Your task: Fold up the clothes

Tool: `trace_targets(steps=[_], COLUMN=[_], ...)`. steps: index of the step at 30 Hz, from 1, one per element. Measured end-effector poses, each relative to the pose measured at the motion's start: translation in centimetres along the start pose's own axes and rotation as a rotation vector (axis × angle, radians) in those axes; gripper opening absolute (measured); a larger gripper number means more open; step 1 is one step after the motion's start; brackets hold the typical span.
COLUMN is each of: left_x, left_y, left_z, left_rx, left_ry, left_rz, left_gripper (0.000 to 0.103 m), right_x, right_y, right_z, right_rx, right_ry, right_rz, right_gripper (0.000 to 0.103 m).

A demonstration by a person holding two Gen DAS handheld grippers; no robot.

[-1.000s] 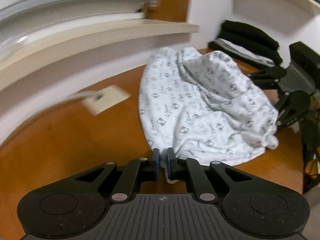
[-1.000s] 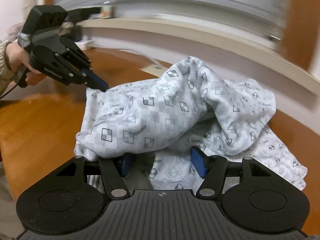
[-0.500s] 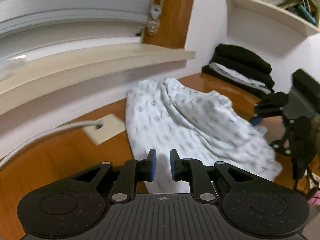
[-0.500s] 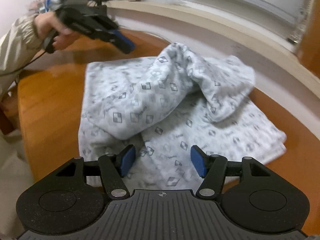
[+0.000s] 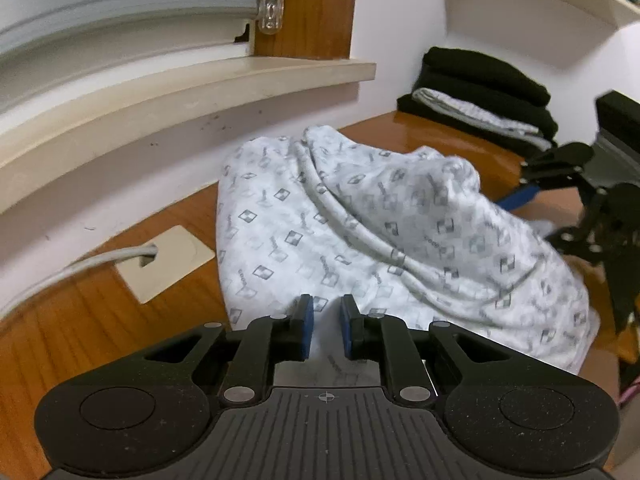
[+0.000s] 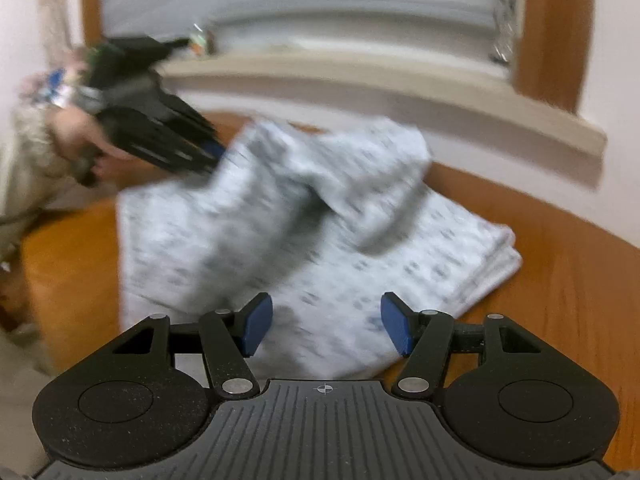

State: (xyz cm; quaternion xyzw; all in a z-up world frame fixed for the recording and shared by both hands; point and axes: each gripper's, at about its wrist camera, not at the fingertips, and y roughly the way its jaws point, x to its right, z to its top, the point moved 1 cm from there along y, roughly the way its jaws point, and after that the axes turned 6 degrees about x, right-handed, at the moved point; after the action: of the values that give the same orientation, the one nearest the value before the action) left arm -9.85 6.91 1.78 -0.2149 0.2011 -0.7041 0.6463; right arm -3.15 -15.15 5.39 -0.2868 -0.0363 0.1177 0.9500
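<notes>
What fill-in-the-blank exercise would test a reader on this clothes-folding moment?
1. The patterned cloth lies on a ____ table.
2. The right claw over the cloth is ____, with nothing pinched.
3. In the left wrist view, the grey cable enters a beige plate to the ____ of the cloth.
4. Most pieces in the folded stack by the wall are ____.

Missing words: wooden; open; left; black

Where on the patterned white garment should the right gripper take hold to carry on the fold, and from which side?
Probably the raised fold of the patterned white garment: it stands clear of the flat layers, so the right gripper, fingers apart, could close across it from the near side. The flat edges hug the wooden table.
</notes>
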Motion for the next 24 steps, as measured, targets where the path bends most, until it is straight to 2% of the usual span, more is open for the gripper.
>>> trace_targets(steps=[3, 6, 9, 12, 14, 16, 19, 20, 23, 24], left_x=[0.3, -1.5, -3.6, -4.1, -4.4, -4.4, -3.7, -3.2, -1.7, -1.3], left_y=[-1.5, -4.1, -7.3, -9.1, -9.7, -10.3, -10.6, -10.6, -9.1, -8.4], left_z=[-0.8, -2.4, -4.3, -5.0, -4.3, -3.0, -0.4, 0.6, 3.4, 4.2], left_rx=[-0.005, -0.008, 0.005, 0.004, 0.002, 0.034, 0.094, 0.113, 0.131, 0.127], left_ry=[0.032, 0.021, -0.023, -0.091, -0.105, -0.102, -0.093, -0.085, -0.057, -0.045], left_rz=[0.033, 0.048, 0.065, 0.063, 0.083, 0.115, 0.108, 0.097, 0.049, 0.037], left_gripper=[0.016, 0.016, 0.016, 0.017, 0.018, 0.023, 0.037, 0.041, 0.044, 0.051], right_x=[-0.2, -0.8, -1.0, -2.0, -2.3, -2.3, -2.2, -2.2, -2.9, -3.2], right_y=[1.3, 2.9, 4.9, 6.3, 6.1, 4.8, 2.1, 1.3, -0.3, -0.9], right_z=[0.4, 1.4, 2.5, 3.4, 3.7, 3.4, 2.6, 2.3, 1.9, 1.8], right_rx=[-0.009, -0.008, 0.014, 0.032, 0.039, 0.054, 0.09, 0.105, 0.145, 0.159], right_ry=[-0.017, -0.057, -0.072, -0.068, -0.044, -0.014, 0.049, 0.07, 0.129, 0.148], right_rz=[-0.019, -0.009, 0.021, 0.024, 0.002, -0.024, -0.069, -0.067, -0.001, 0.021], right_gripper=[0.062, 0.062, 0.062, 0.062, 0.062, 0.062, 0.061, 0.061, 0.061, 0.061])
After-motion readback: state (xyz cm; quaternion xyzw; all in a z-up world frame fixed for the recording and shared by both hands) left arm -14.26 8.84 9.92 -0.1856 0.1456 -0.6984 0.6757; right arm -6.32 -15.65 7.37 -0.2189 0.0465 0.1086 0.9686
